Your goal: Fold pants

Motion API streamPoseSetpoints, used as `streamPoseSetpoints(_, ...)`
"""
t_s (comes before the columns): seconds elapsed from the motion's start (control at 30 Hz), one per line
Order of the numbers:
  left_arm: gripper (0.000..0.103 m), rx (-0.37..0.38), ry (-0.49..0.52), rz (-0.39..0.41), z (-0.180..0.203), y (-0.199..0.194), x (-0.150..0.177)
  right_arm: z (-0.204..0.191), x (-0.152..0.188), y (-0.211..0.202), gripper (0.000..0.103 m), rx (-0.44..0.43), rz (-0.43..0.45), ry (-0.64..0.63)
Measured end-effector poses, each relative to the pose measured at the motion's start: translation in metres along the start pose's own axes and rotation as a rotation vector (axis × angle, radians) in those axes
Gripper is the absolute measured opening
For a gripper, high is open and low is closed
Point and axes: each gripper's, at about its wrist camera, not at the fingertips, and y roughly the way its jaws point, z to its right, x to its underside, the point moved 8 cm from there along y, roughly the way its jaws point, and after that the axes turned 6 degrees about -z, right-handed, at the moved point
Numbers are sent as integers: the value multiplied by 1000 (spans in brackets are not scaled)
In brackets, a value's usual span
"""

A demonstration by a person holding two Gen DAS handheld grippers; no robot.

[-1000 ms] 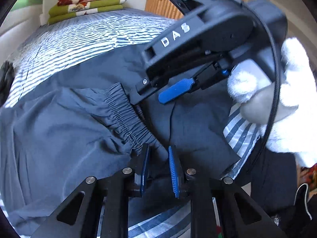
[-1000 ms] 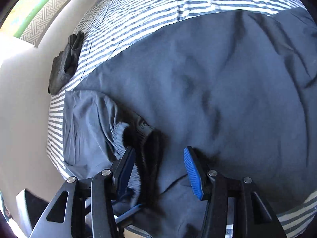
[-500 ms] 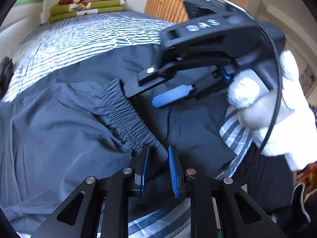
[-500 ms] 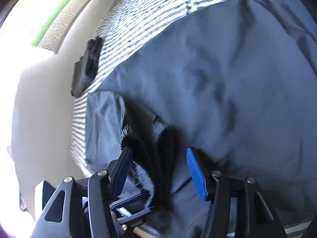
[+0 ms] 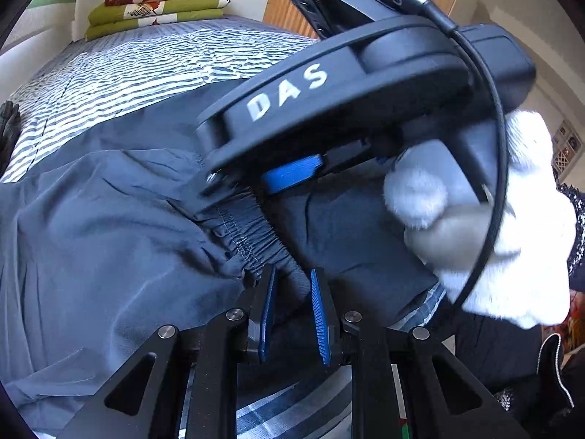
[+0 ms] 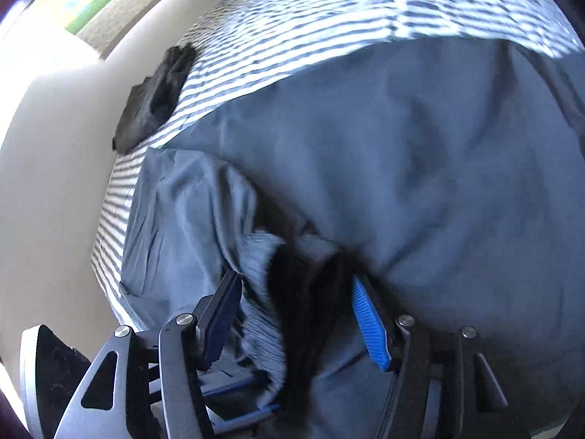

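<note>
Since before, right hand-held gripper jaws are opening over the pants waistband; left hand-held gripper stays clamped on it.

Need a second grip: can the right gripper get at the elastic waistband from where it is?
Probably yes: the right gripper is opening, the waistband bunched between its fingers with nothing in the way.

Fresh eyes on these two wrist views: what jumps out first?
The right gripper, held in a white-gloved hand, fills the upper left-wrist view just above the elastic waistband, its jaws opening. The dark blue pants spread over a striped bedsheet. The left gripper pinches the waistband at bottom centre.
</note>
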Motion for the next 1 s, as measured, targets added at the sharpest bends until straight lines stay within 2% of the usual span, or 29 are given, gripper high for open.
streamPoseSetpoints(0.07, 20, 4, -3, 2, -1, 0, 1, -6, 2, 3, 58, 21, 8, -32)
streamPoseSetpoints(0.17, 20, 13, -10, 9, -3, -1, 2, -1, 9, 3, 51, 3, 12, -26)
streamPoseSetpoints(0.23, 20, 19, -14, 12, -3, 0, 1, 3, 9, 3, 37, 20, 19, -14)
streamPoseSetpoints(0.27, 20, 17, -13, 13, -3, 1, 0, 3, 7, 3, 34, 36, 18, -8)
streamPoseSetpoints(0.33, 21, 15, -6, 11, -1, 1, 0, 1, 7, 3, 19, 45, 16, 0)
streamPoseSetpoints(0.43, 38, 4, -1, -14, 4, -6, 3, -9, 7, -2, 14, 112, 18, -36)
streamPoseSetpoints(0.47, 49, 10, -15, -26, 4, -11, 5, -14, 6, -7, 13, 123, 26, -53)
streamPoseSetpoints(0.5, 55, 20, -38, -24, 1, -22, 7, -16, 6, -12, 13, 125, 32, -61)
streamPoseSetpoints(0.57, 56, 32, -80, 23, -9, -49, 13, -21, 2, -23, 13, 132, 44, -75)
streamPoseSetpoints(0.63, 56, -11, -133, 69, -33, -79, 23, -22, -3, -34, 13, 148, 63, -83)
streamPoseSetpoints(0.73, 56, -157, -205, 111, -90, -117, 43, -19, -11, -47, 13, 188, 77, -84)
streamPoseSetpoints(0.9, 55, -302, -325, 79, -186, -140, 72, -2, -16, -58, 13, 264, 69, -70)
streamPoseSetpoints(1.0, 55, -223, -358, 68, -213, -138, 78, 11, -9, -50, 13, 275, 25, -34)
